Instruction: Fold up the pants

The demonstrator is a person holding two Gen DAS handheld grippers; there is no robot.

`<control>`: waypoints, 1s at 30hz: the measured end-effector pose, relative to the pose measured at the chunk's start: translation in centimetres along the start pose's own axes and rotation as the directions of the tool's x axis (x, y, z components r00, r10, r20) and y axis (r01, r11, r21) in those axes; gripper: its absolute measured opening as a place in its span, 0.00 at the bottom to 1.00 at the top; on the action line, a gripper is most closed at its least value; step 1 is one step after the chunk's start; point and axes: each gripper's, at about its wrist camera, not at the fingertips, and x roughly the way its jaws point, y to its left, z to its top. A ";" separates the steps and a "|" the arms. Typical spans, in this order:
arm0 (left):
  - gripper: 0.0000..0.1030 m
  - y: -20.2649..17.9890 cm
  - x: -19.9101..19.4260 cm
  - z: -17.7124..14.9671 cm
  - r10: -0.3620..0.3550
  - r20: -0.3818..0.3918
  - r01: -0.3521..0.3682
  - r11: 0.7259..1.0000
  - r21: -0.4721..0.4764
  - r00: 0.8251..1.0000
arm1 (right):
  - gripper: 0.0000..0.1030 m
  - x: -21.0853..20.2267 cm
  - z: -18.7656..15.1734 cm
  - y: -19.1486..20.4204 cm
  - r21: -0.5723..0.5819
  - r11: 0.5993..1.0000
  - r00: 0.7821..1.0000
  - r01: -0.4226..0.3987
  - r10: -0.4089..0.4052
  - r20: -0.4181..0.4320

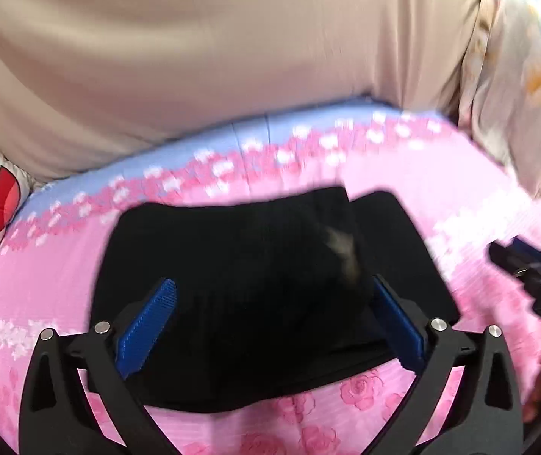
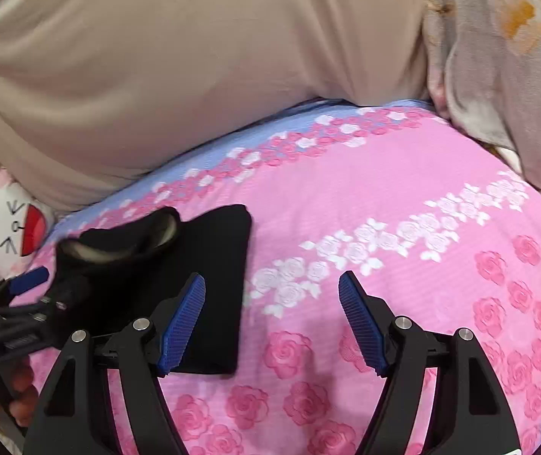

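Pants (image 1: 255,288) lie folded small near the bed's (image 2: 403,174) left edge. My left claw (image 1: 270,322) and right claw (image 2: 270,322) both stand apart, empty. Folding seems finished; next I'd tidy any loose flap.

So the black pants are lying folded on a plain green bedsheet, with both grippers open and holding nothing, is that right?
Not quite: the sheet is wrong. The black pants lie folded on a pink bedsheet printed with roses, with a blue band along its far edge, as the right wrist view shows. The rest stands: the left gripper and the right gripper are both open and hold nothing.
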 end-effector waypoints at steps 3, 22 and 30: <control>0.95 2.8 -1.5 1.3 0.005 0.003 -0.005 0.997 -0.073 1.000 | 0.69 1.1 1.2 1.3 0.033 0.985 0.984 -0.170 0.172 -0.042; 0.95 15.9 2.0 -4.6 0.207 -0.192 -0.248 0.943 -0.222 0.959 | 0.23 10.9 1.1 8.3 -0.144 0.982 0.966 -0.122 0.084 -0.244; 0.95 15.0 4.3 -5.5 0.159 -0.228 -0.208 0.956 -0.207 0.961 | 0.43 10.6 1.9 14.5 -0.270 0.924 0.944 -0.271 0.201 -0.261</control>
